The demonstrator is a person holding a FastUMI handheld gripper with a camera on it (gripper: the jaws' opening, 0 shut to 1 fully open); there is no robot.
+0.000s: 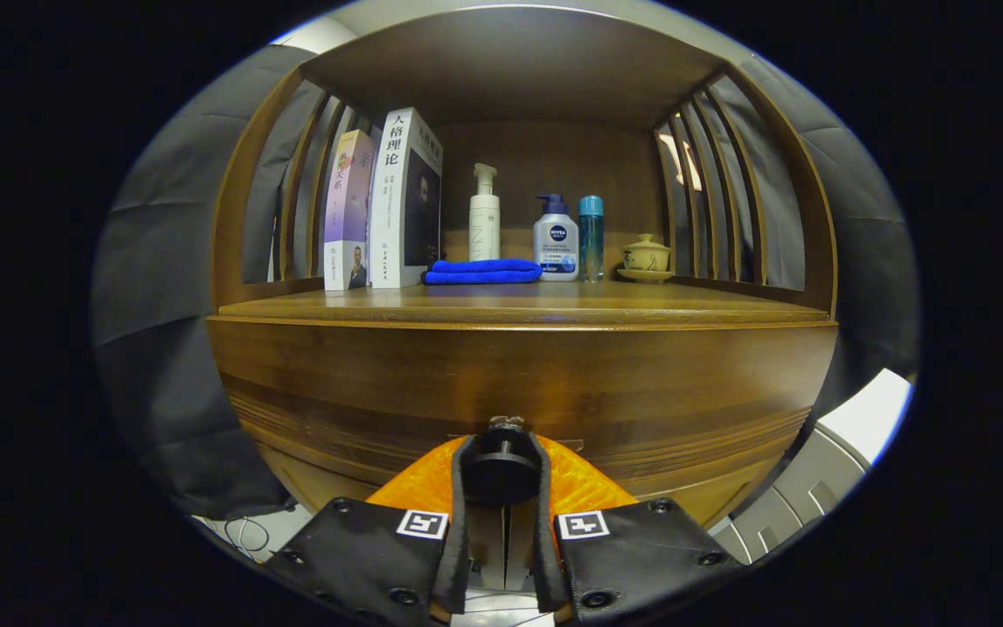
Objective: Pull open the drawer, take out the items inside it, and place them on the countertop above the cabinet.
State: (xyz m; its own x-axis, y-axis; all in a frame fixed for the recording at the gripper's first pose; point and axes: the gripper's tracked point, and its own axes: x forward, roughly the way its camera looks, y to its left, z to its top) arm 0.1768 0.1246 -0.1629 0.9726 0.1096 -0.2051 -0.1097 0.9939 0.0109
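1. With its two fingers (461, 488) drawn close, the claw (501, 461) grips the round dark knob (501, 475) of the drawer (519, 383); both fingers press against the knob's sides.
2. The knob sits at the middle of the drawer front, directly under the counter (519, 305).
3. The drawer front appears flush with the cabinet, though the lens distortion makes this hard to confirm; its contents are hidden.
4. On the counter, reading outward from the blue folded cloth (482, 272):
   - Two upright books (384, 205) stand just to one side of the cloth, against the slatted side rail.
   - A white pump bottle (484, 218) stands directly behind the cloth.
   - A squat pump bottle with a blue cap (555, 239) stands touching or just beside the cloth's other end.
   - A slim teal bottle (590, 237) stands just beyond the squat bottle.
   - A small lidded cup on a saucer (645, 259) stands farthest from the cloth, near the opposite slatted rail.
5. A wooden shelf board (510, 61) roofs the counter recess.
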